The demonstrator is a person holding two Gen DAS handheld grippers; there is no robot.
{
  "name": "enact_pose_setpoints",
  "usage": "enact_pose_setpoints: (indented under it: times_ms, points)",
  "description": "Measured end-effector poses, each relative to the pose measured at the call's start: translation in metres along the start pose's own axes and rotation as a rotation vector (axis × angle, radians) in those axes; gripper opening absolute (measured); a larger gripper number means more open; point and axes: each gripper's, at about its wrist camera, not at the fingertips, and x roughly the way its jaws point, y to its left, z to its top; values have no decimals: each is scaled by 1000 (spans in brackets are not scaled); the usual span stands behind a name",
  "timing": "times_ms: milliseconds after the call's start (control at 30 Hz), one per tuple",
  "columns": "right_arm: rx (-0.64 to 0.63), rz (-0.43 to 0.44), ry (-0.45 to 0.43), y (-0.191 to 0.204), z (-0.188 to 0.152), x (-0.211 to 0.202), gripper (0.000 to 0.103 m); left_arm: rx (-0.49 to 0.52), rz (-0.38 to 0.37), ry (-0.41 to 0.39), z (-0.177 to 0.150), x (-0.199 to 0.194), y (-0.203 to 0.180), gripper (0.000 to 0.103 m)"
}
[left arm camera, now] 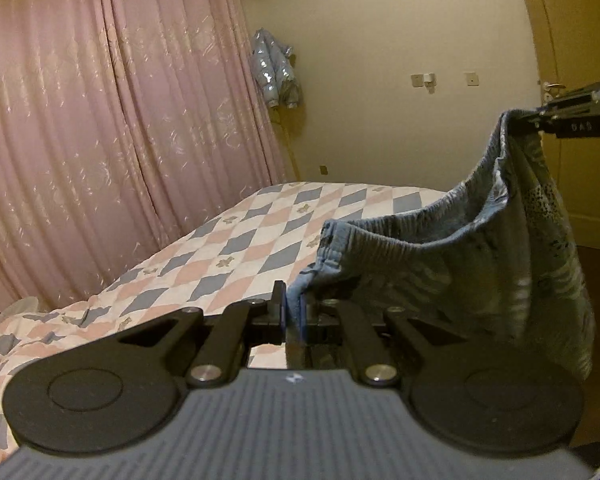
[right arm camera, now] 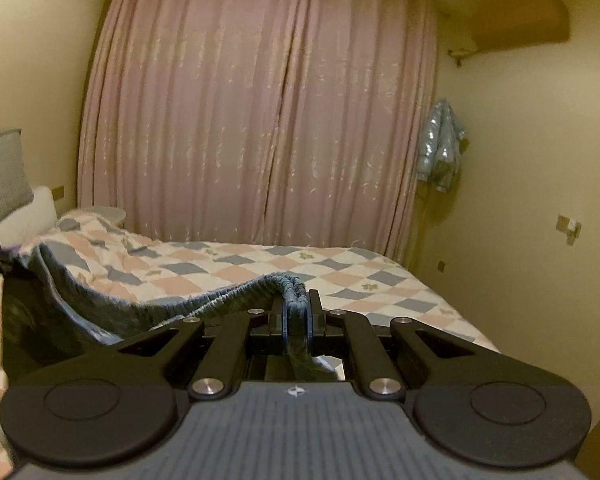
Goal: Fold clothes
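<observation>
Left hand-held gripper (left arm camera: pixel 294 312) clamped on the elastic waistband of blue patterned shorts (left arm camera: pixel 480 264); right hand-held gripper (right arm camera: pixel 296 316) clamped on the waistband at its other end. Shorts hang in the air above the bed (left arm camera: pixel 260 216), stretched between the two grippers, waistband gathered and ribbed, fabric sagging below with a pale leaf-like print and a dark speckled patch. Left wrist view shows the right hand-held gripper (left arm camera: pixel 540 118) from the side at upper right, pinching a corner of the cloth higher than the left one; also a door (left arm camera: pixel 580 40) with handle and wall sockets (left arm camera: pixel 424 79). Right wrist view shows the shorts (right arm camera: pixel 112 300) trailing off to the left edge, plus a grey pillow (right arm camera: pixel 2 174) and white pillow (right arm camera: pixel 28 216) at the bed head. Bed has a pink, blue and white diamond quilt. Pink curtains (right arm camera: pixel 256 120) behind the bed, light blue shiny jacket (left arm camera: pixel 274 68) hanging on the wall beside them.
</observation>
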Motion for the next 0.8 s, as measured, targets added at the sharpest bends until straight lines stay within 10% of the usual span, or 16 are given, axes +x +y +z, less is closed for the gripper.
enact_pose_setpoints:
  times_ms: [233, 500, 800]
  points:
    - [-48, 136, 137, -46, -28, 181, 8, -72, 53, 137, -21, 142, 17, 5]
    - [25, 272, 385, -66, -167, 438, 8, -175, 139, 390, -128, 380, 13, 5]
    - [87, 382, 479, -63, -231, 531, 14, -253, 274, 512, -173, 439, 34, 12]
